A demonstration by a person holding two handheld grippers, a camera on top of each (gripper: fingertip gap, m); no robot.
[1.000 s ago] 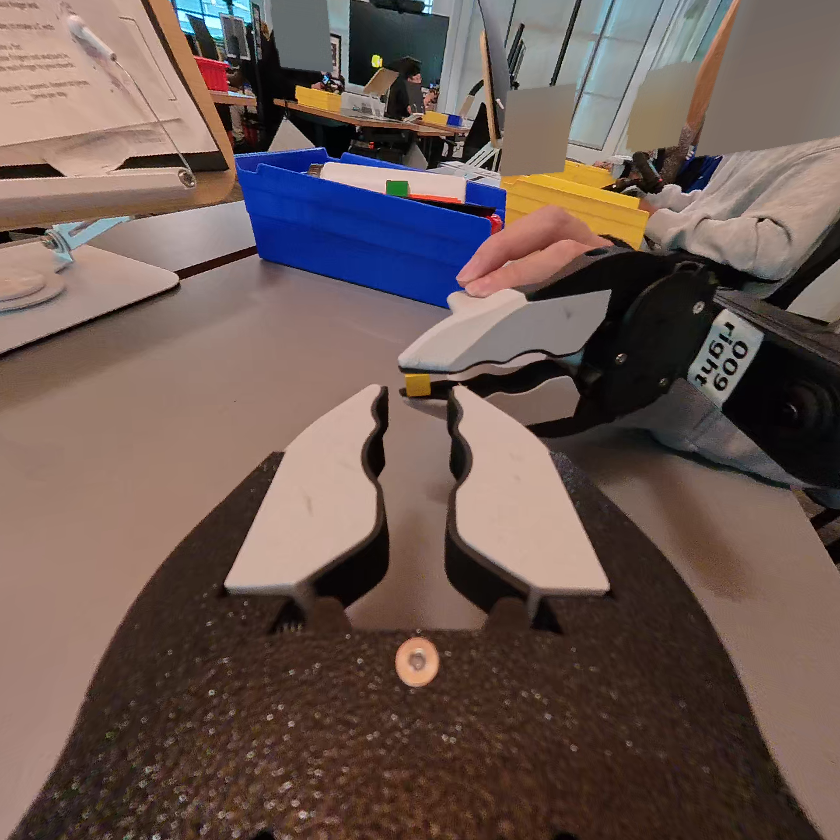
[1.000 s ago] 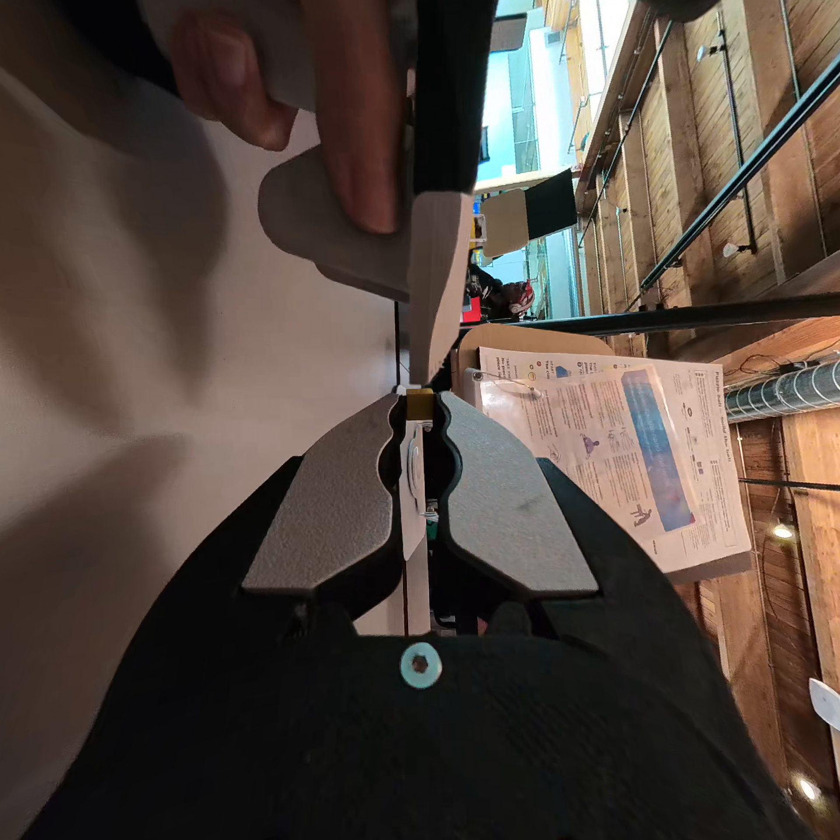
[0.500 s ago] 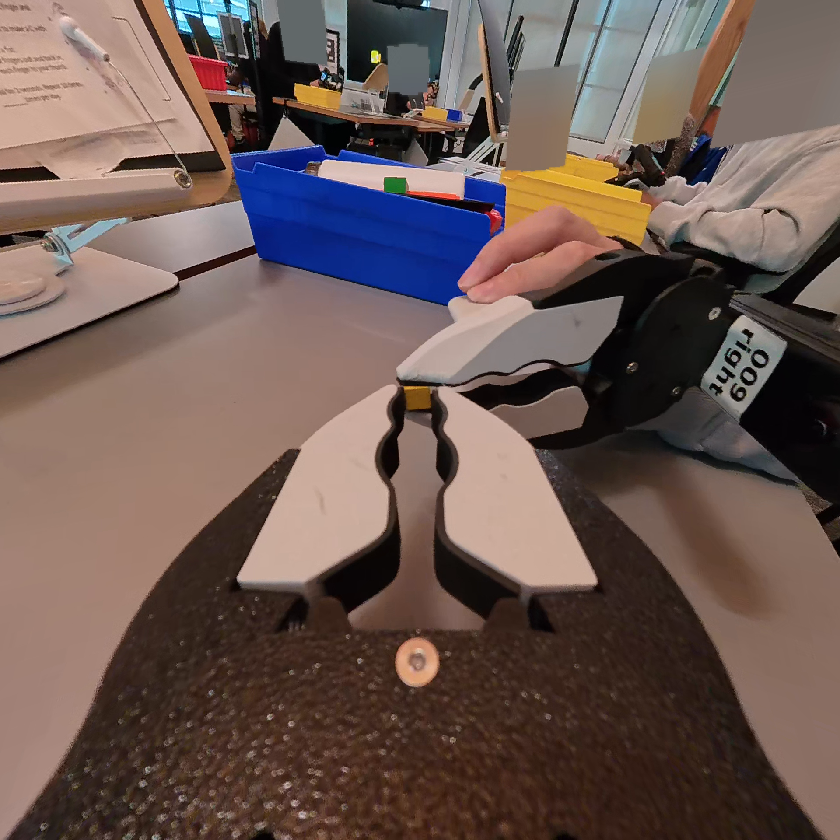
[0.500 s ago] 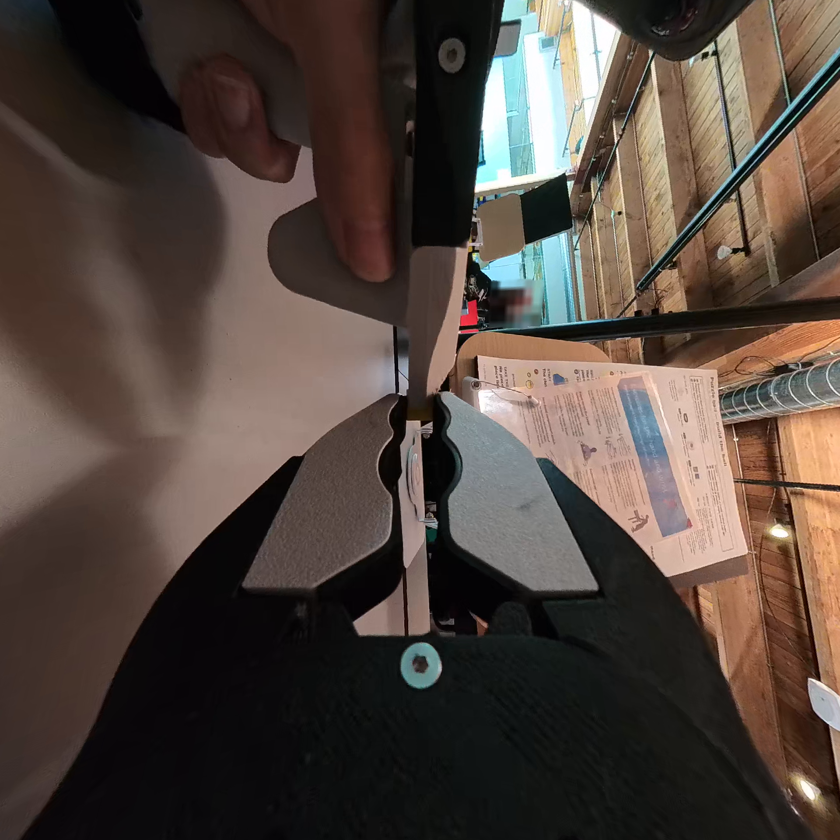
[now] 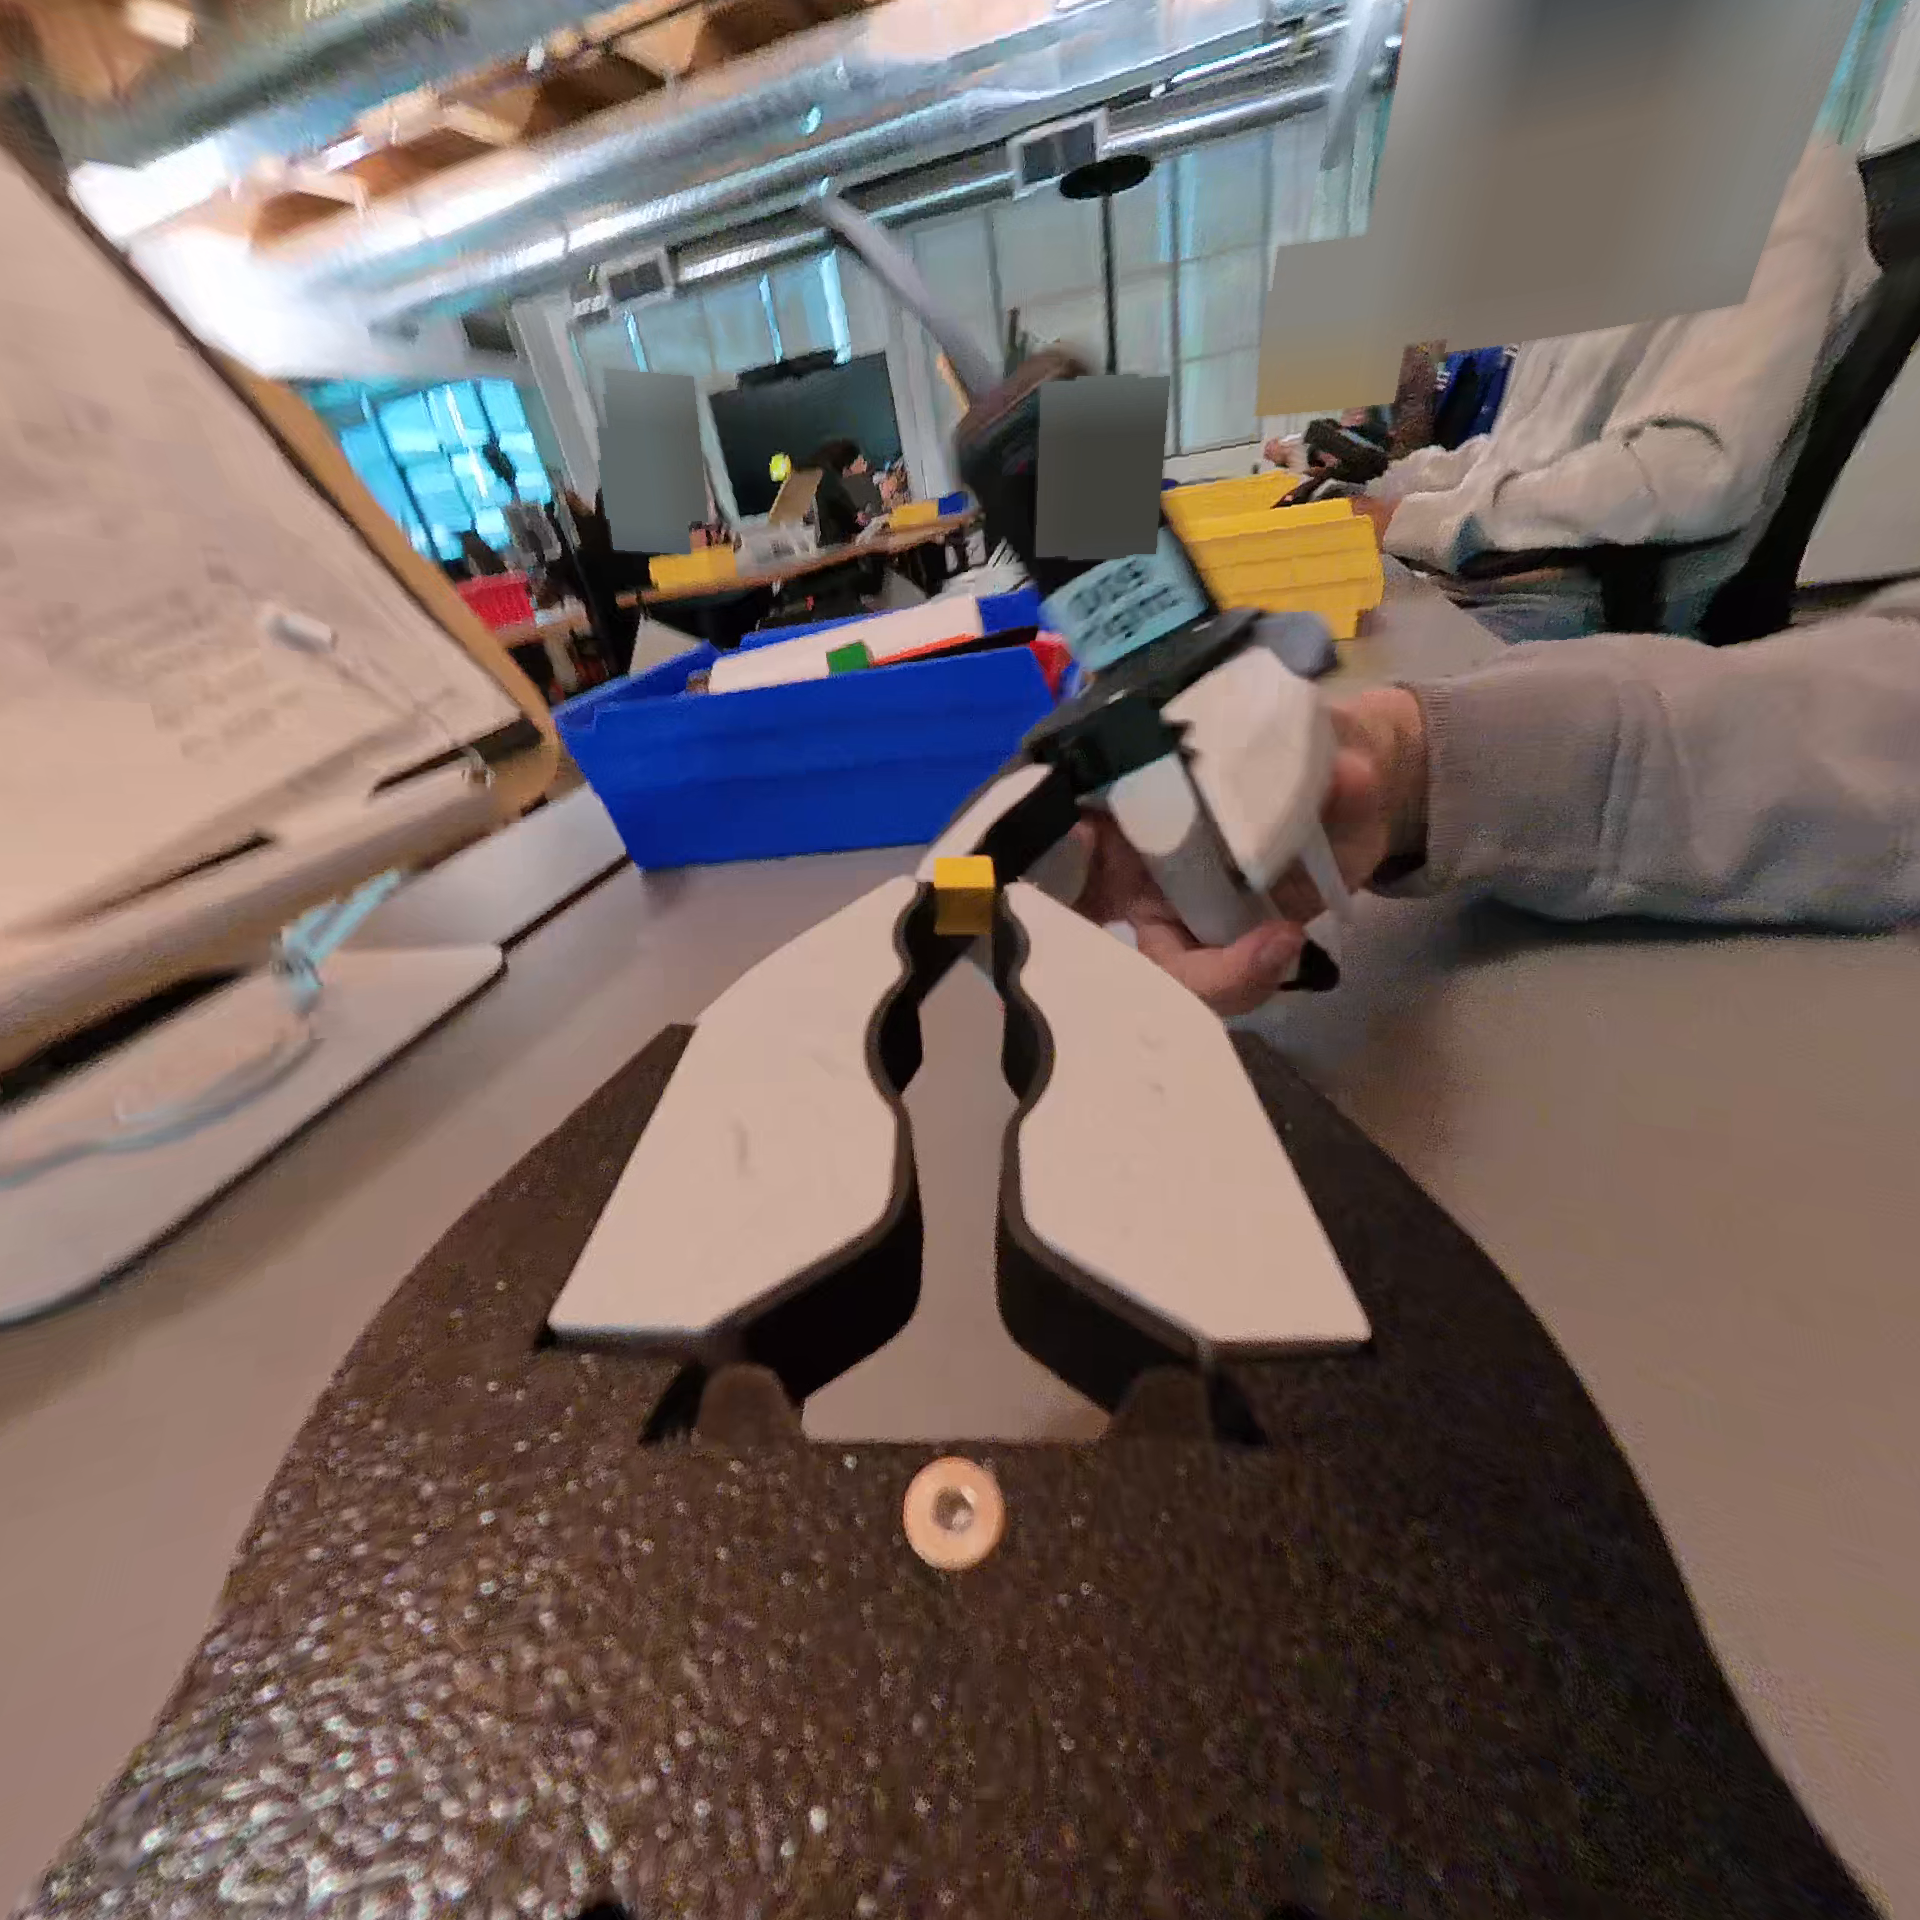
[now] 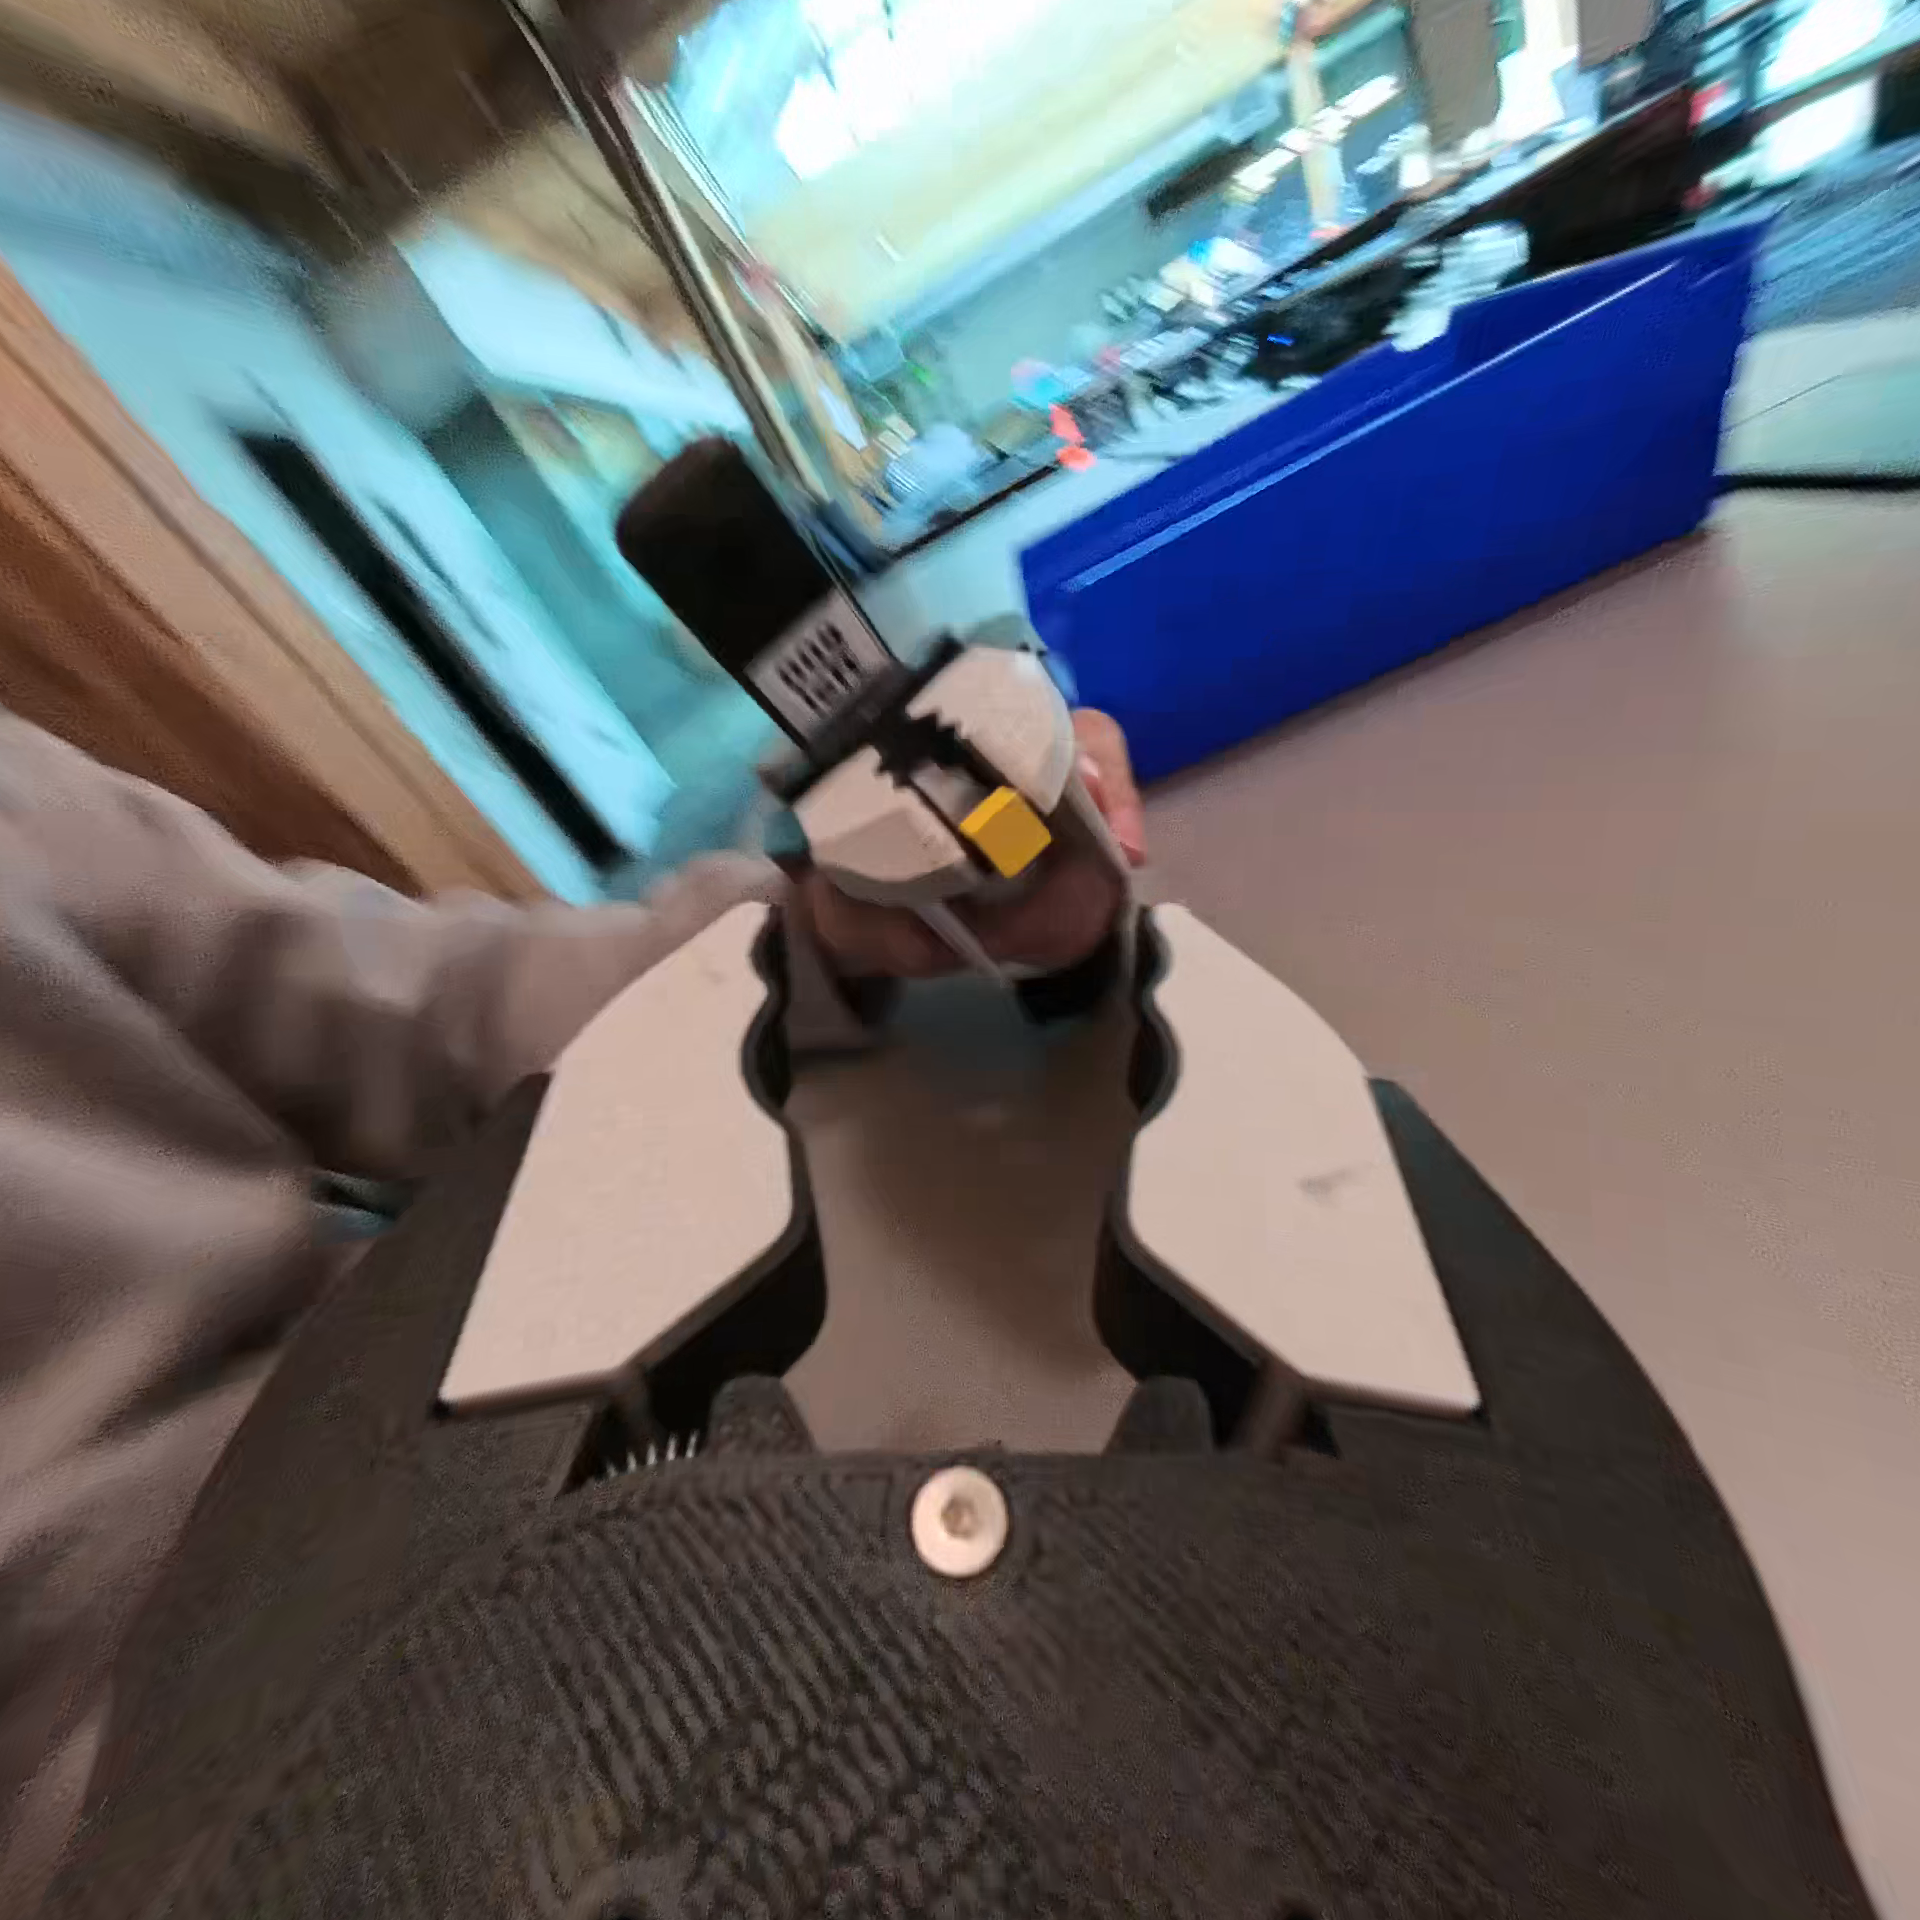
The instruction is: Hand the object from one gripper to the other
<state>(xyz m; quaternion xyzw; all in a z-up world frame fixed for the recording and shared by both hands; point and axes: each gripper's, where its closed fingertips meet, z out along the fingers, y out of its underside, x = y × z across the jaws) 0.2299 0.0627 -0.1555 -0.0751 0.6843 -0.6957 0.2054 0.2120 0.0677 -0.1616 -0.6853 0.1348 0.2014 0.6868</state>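
A small yellow block (image 5: 963,885) is pinched between the tips of my left gripper (image 5: 963,906), which is shut on it above the grey table (image 5: 1558,1143). My right gripper (image 5: 1013,831), held by a hand, is just behind and to the right of the block in the left wrist view and is off it. In the right wrist view my right gripper (image 6: 956,920) is open wide and empty. Ahead of it, the left gripper (image 6: 987,821) holds the yellow block (image 6: 1006,833) at its tips. That view is motion-blurred.
A blue bin (image 5: 810,748) with items stands on the table behind the grippers and shows in the right wrist view (image 6: 1382,582). Yellow bins (image 5: 1278,561) are at the back right. A document stand with papers (image 5: 208,665) is on the left. A seated person's grey sleeve (image 5: 1621,457) is far right.
The right gripper has opened, let go of the yellow block and drawn back, turning upright. The left gripper has shut on the block and tilted up with it.
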